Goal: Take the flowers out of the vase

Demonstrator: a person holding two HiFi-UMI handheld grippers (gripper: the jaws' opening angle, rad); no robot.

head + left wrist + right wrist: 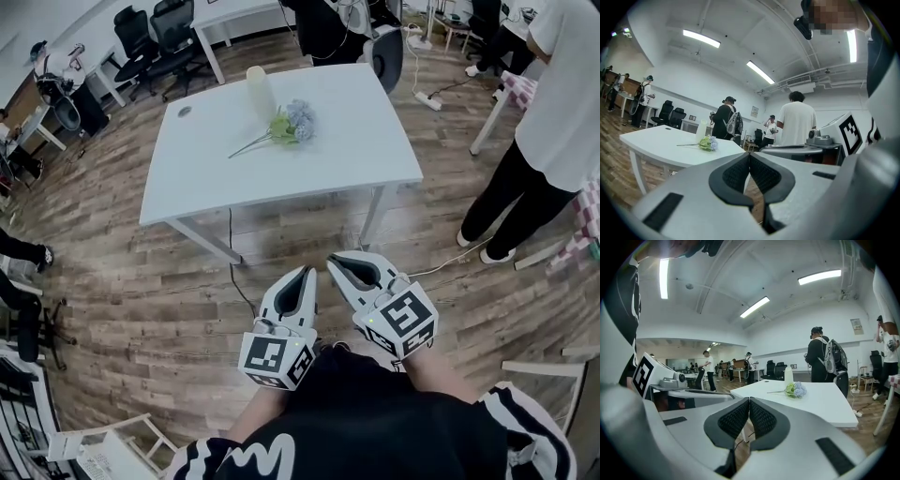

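The job looks finished: the flowers (pixel 284 127) lie flat on the table (pixel 366 155), out of the vase (pixel 260 92), which stands upright toward the table's far edge with the blue heads just beside its foot and the stem pointing off toward the table's left side. Nothing seems left to take out (whether the vase is truly empty cannot be seen from here). The left gripper (pixel 307 274) and the right gripper (pixel 336 261) sit side by side well short of the table's near edge, close to the person's body, each with its jaws clenched together on nothing. The table is white, and a small dark spot near its far left corner is the only other mark on its top. It stands on a wood-plank floor (pixel 141 281) with a cable (pixel 232 253) trailing beneath it. Office chairs (pixel 155 37) cluster beyond its far left corner, and a person in a white shirt (pixel 562 103) stands off its right side.
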